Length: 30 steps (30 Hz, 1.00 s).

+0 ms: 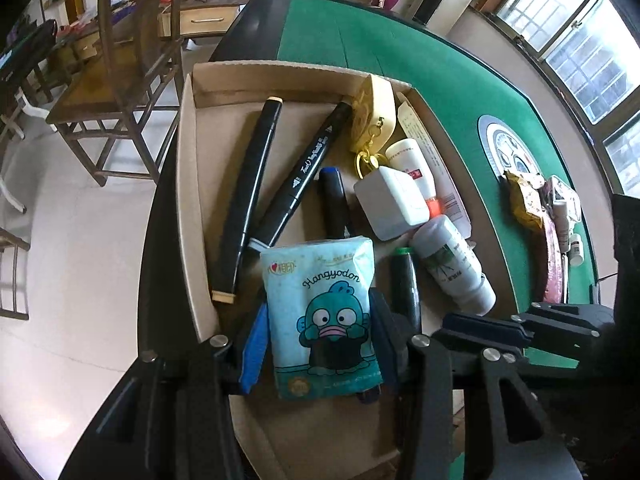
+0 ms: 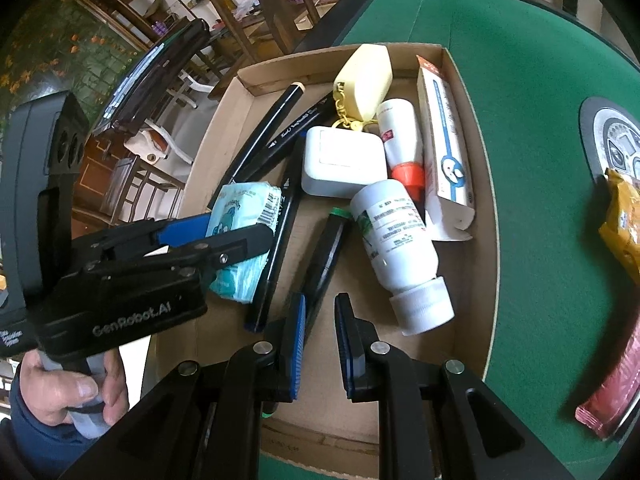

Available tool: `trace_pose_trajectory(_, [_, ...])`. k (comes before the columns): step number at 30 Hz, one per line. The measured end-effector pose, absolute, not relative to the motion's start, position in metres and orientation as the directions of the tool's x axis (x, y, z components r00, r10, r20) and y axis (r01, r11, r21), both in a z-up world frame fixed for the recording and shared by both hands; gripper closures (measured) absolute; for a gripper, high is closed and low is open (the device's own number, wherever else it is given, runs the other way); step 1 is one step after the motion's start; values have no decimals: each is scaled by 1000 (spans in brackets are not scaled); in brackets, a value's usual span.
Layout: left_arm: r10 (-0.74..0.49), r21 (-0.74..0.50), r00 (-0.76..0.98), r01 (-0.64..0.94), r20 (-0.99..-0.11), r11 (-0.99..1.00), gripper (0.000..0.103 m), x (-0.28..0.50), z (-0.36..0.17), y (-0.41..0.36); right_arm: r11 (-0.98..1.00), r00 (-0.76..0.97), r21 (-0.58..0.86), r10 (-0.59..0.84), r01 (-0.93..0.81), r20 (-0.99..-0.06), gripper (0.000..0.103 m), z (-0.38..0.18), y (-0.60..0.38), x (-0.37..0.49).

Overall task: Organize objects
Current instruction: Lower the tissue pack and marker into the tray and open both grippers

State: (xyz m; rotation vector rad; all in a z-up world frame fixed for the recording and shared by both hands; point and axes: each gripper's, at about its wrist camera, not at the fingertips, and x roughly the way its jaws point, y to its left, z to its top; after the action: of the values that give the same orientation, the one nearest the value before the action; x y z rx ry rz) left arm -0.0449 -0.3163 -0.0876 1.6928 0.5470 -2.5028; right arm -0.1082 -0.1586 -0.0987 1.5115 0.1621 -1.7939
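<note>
Fingers of the left gripper (image 1: 320, 336) clamp a blue tissue pack (image 1: 322, 316) over the cardboard box (image 1: 188, 184), while the right gripper (image 2: 320, 344) hangs clenched and empty above the box floor. Inside lie black markers (image 1: 248, 200), a white adapter (image 2: 340, 162), pill bottles (image 2: 400, 248), a yellow keychain case (image 2: 366, 78) and a carton (image 2: 444, 152). Green felt table (image 2: 540, 120) carries the box, with snack packets (image 2: 624, 224) well apart.

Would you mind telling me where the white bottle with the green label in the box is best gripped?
Grip the white bottle across the middle of its round body, coming from above with fingers either side. It lies flat on the cardboard box floor, cap toward the right gripper, and that side of it looks clear.
</note>
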Motion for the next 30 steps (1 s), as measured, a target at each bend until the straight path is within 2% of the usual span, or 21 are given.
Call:
trace_pose_trajectory(26, [63, -182, -440, 234, -896, -955, 51, -80, -89, -321, -731, -39, 370, -476, 573, -879, 86, -86, -123, -108])
trace_pose_trajectory(30, [50, -168, -448, 229, -893, -959, 41, -86, -90, -322, -737, -41, 371, -474, 565, -879, 86, -86, -121, -108])
